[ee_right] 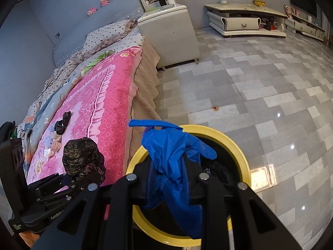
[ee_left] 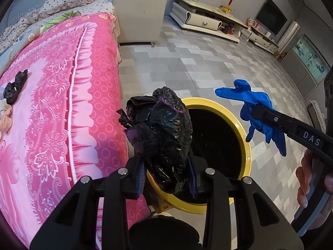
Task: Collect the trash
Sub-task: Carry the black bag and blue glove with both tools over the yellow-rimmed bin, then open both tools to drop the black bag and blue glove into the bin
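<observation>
My left gripper (ee_left: 166, 177) is shut on a crumpled black plastic bag (ee_left: 162, 129) and holds it over the left rim of a round yellow-rimmed bin (ee_left: 245, 137). My right gripper (ee_right: 166, 179) is shut on a blue glove (ee_right: 170, 162) and holds it above the same bin (ee_right: 239, 152). In the left wrist view the glove (ee_left: 256, 108) hangs right of the bin opening. In the right wrist view the black bag (ee_right: 83, 158) shows at the left, beside the bed. A smaller black bag (ee_left: 15, 86) (ee_right: 62, 123) lies on the pink bedspread.
The bed with the pink bedspread (ee_left: 62, 104) stands directly left of the bin. A beige nightstand (ee_right: 170, 35) is at the bed's far end. A low white TV cabinet (ee_left: 204, 20) lines the far wall. Grey tiled floor (ee_right: 249, 83) stretches to the right.
</observation>
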